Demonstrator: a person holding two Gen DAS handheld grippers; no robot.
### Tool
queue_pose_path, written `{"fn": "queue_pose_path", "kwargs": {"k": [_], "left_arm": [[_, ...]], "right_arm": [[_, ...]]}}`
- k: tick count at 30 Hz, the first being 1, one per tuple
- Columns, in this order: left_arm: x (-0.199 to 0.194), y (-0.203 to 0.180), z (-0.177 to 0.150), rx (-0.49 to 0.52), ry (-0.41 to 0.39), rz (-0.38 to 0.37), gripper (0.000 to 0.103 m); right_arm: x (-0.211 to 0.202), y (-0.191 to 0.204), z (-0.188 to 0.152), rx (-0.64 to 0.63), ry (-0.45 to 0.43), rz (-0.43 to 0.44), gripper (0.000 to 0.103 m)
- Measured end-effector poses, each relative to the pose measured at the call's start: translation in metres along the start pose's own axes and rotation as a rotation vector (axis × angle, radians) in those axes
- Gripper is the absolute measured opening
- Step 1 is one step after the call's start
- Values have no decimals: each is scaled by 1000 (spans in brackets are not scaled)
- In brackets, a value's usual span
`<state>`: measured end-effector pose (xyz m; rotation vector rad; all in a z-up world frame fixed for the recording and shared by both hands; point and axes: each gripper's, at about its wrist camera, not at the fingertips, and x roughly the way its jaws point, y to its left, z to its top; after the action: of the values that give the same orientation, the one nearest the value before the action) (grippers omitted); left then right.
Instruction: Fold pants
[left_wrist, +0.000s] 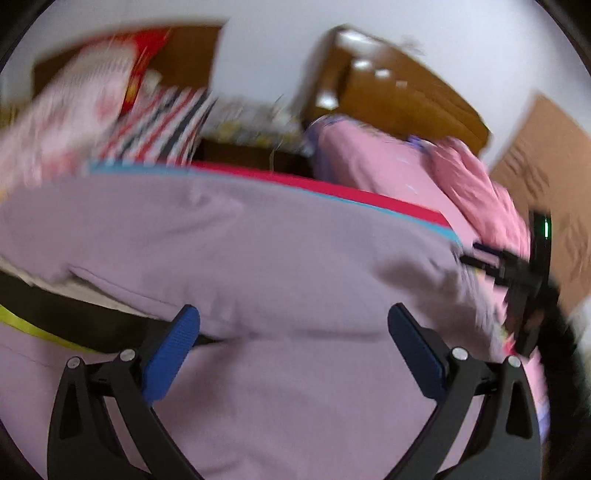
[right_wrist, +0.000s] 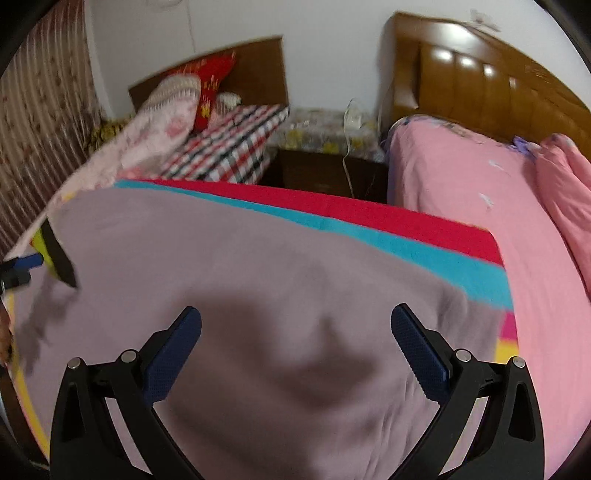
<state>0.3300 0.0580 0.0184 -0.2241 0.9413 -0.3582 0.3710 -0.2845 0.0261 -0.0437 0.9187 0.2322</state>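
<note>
The bed (right_wrist: 461, 184) with its pink sheet fills the right of the room, and on it lies a striped cover (right_wrist: 369, 218) of red and teal bands. Over that cover the pants (right_wrist: 258, 277) are spread, a wide mauve sheet of cloth that takes up most of what both my cameras see. They lie directly under and ahead of both tools, running out from me toward the red band, with the cloth also stretching broadly across from left to right; I cannot tell from here which way the legs point. A dark waistband (left_wrist: 74, 321) with a yellow-green line shows at the near left in my left view, just beside the left finger of that tool.

My left tool (left_wrist: 293, 350) is spread wide, its blue pads (left_wrist: 173, 354) well apart, with nothing between them; only loose cloth lies below. My right tool (right_wrist: 295, 354) is spread just as wide and holds nothing, hanging over a soft ridge in the fabric. The left one looks nearer to the waistband edge, so I judge the next pinch there falls to it.
</note>
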Motion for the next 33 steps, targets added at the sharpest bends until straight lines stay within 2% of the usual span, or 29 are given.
{"fn": "queue_pose_path", "kwargs": {"k": [2,4,7,9,10,11,12,16,18,19,20,25,28,29,30,31,32,33], "left_arm": [[25,18,28,-93,75,-21,101],[45,30,50,-144,116,-46,101],[69,37,81,-161,142,-60,101],[83,39,95,-184,162,-86,101],[93,40,105,-210,180,-111,101],[98,40,104,-231,190,-126,101],[106,41,111,-259,206,-143,101],[132,43,124,-337,247,-189,101],[140,44,128,-381,262,-219,101],[144,44,129,-404,268,-238,101],[148,44,130,-433,273,-257,101],[158,39,136,-517,262,-285,101],[167,34,138,-528,278,-197,100],[170,33,136,-531,287,-192,98],[170,32,133,-525,294,-182,82],[171,30,130,-508,300,-149,55],[169,29,125,-488,295,-124,45],[164,28,119,-469,283,-131,25]], "right_arm": [[29,-3,22,-42,47,28,99],[53,1,40,-97,78,65,99],[93,14,67,-186,134,154,99],[119,18,82,-224,185,182,98],[132,19,88,-240,208,187,94],[138,22,89,-242,228,207,79],[149,19,94,-229,264,259,71],[163,19,101,-246,295,294,56],[154,24,98,-289,270,293,38],[143,32,96,-339,220,271,22],[132,37,92,-375,183,229,14],[60,65,59,-469,-22,104,12],[22,81,30,-482,-102,85,12],[13,84,21,-482,-122,81,11],[6,88,14,-471,-137,75,11],[3,90,7,-454,-148,64,11],[3,92,3,-445,-155,48,12],[4,93,-3,-438,-160,20,12]]}}
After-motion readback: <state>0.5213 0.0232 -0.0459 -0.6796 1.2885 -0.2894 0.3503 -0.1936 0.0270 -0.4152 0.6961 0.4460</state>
